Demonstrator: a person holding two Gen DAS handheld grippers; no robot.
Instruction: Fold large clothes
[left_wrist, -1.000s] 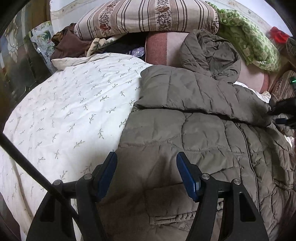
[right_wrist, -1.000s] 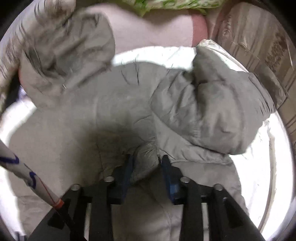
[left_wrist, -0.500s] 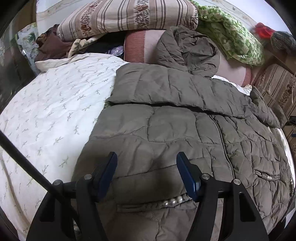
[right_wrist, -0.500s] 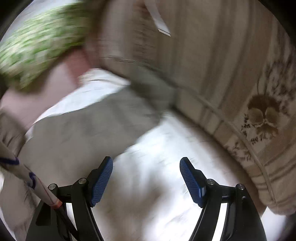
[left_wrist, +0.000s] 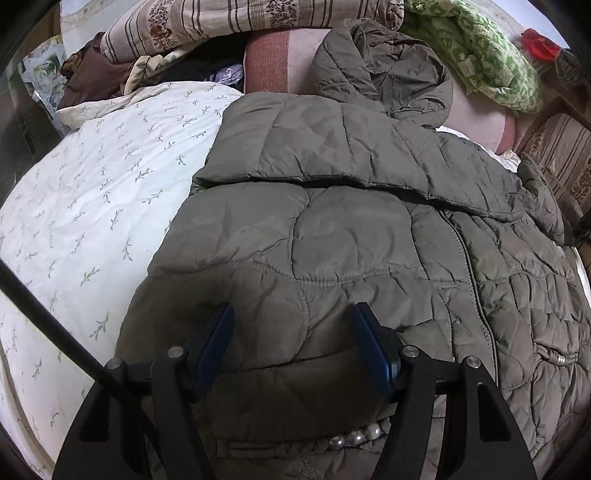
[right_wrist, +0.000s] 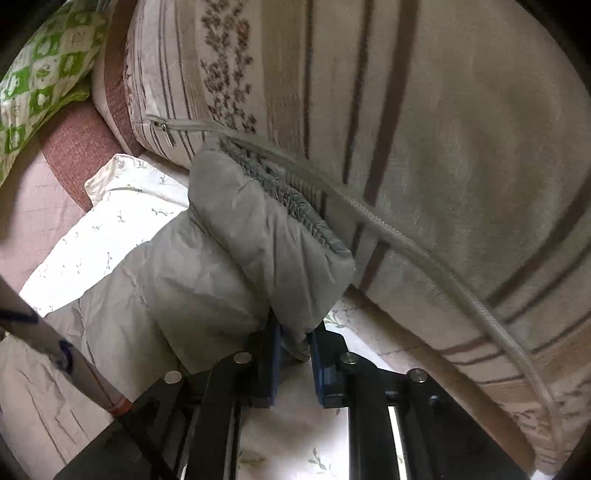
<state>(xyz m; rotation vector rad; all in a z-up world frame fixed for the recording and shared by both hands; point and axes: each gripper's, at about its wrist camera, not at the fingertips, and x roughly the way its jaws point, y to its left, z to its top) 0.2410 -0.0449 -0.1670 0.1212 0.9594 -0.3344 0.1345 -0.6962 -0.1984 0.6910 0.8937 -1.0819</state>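
Observation:
An olive quilted puffer jacket (left_wrist: 354, 236) lies spread on the bed, its left sleeve folded across the chest and its hood (left_wrist: 384, 70) propped against the pillows. My left gripper (left_wrist: 293, 343) is open and empty, hovering over the jacket's lower front near a pearl-trimmed pocket (left_wrist: 354, 437). In the right wrist view, my right gripper (right_wrist: 295, 349) is shut on the jacket's right sleeve (right_wrist: 258, 243) just below its ribbed cuff (right_wrist: 288, 195), beside a striped cushion.
A white leaf-print sheet (left_wrist: 96, 192) covers the bed to the left. Striped floral pillows (left_wrist: 236, 18), a pink bolster (left_wrist: 280, 59) and a green quilt (left_wrist: 491, 59) are piled at the head. A large striped cushion (right_wrist: 443, 147) stands close on the right.
My right gripper let go of the jacket body, swung right with its jaws open, and has now shut on the right sleeve near the cuff. The left gripper drifted slightly over the jacket, still open.

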